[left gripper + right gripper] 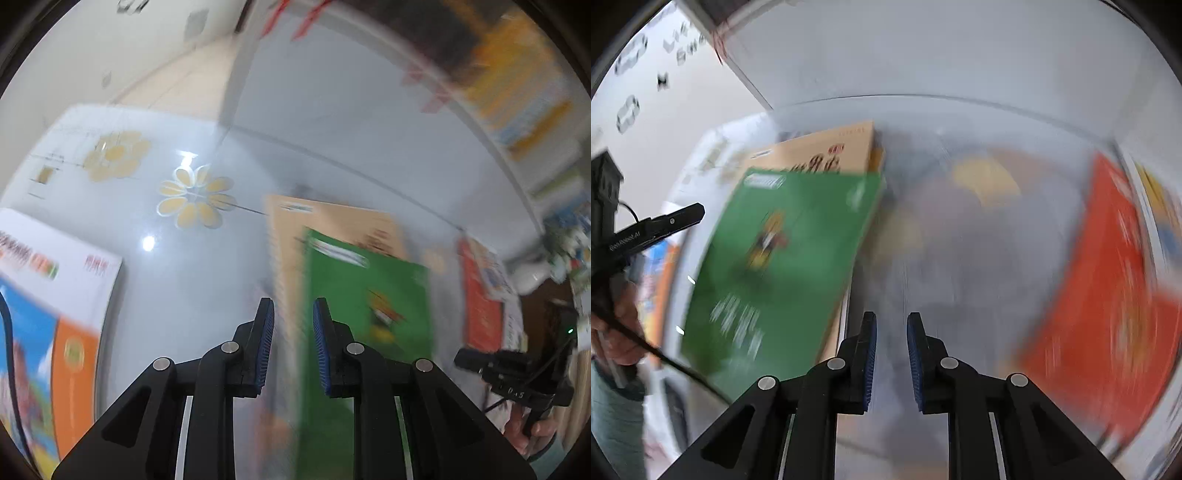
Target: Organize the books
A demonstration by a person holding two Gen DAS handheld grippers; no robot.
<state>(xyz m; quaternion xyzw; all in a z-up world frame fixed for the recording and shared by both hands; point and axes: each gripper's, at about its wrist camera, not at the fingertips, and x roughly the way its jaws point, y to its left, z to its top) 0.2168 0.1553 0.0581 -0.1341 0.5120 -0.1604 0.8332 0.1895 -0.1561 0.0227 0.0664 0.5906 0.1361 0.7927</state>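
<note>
Largest is the glossy white tabletop (155, 258) printed with yellow flowers, which carries the books. At its far side stands a white open-fronted shelf compartment (923, 66). Inside it, a large red-covered book (1108, 295) leans at the right-hand side, blurred, with further book edges behind it that I cannot read. At the left-hand side of the compartment a green-covered book (783, 258) lies flat on a tan-covered book (827, 151), which shows beyond its far edge. Apart from these, a white, blue and orange picture book (55, 314) lies at the near left of the tabletop in my left wrist view. My left gripper (293, 347) hangs above the green cover's left edge, its blue-padded jaws a narrow gap apart with nothing between them. My right gripper (892, 358) points down at the bare compartment floor between the green book and the red one, its jaws drawn in as far as they go and pinching nothing.
</note>
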